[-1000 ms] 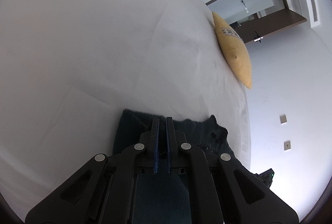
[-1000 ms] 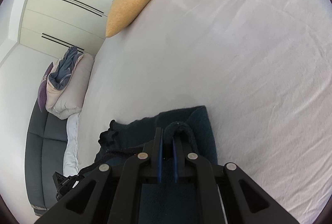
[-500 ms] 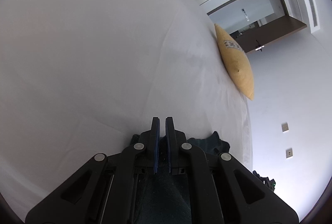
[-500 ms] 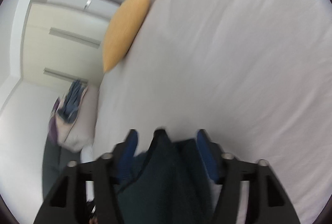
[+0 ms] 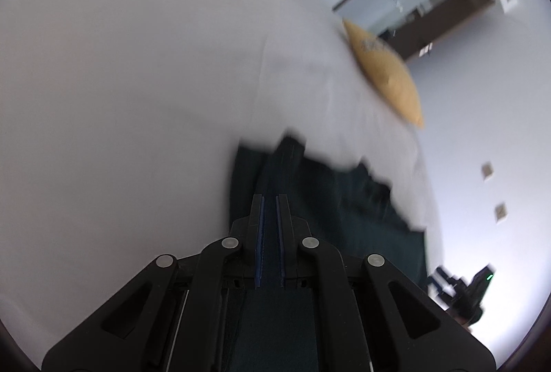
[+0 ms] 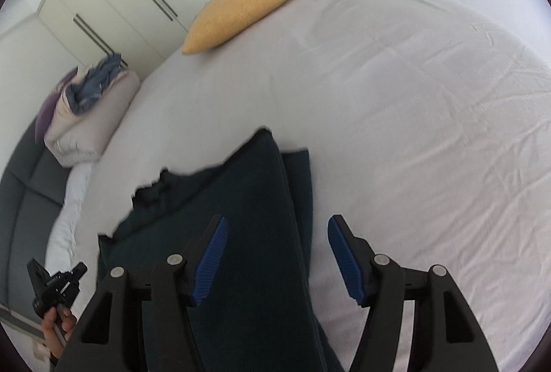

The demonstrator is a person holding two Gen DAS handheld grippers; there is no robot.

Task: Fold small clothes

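Since a second ago the right gripper [image 6: 275, 255] has let go of the dark teal knitted garment [image 6: 241, 217]: then its blue ribbed pads were pinched on a raised fold of the cloth, and now its jaws stand well apart, having opened within that second. The cloth lies loose between and below them, and neither pad presses on it. The left gripper [image 5: 269, 234] has also shifted, so that more of the garment [image 5: 327, 199] shows ahead of it than half a second ago.

The left gripper's jaws are all but closed, with only a narrow slit between the blue pads. Dark cloth runs under and ahead of them, but the blur leaves it unclear whether any of it is pinched.

The garment lies on the white sheet of the bed [image 6: 413, 113], near its edge, with one fold standing up as a ridge in the right wrist view. A mustard-yellow cushion [image 6: 241, 10] rests at the far edge of the bed, well apart from the garment. In the lower left of the right wrist view a hand [image 6: 56, 325] holds the other gripper's handle.
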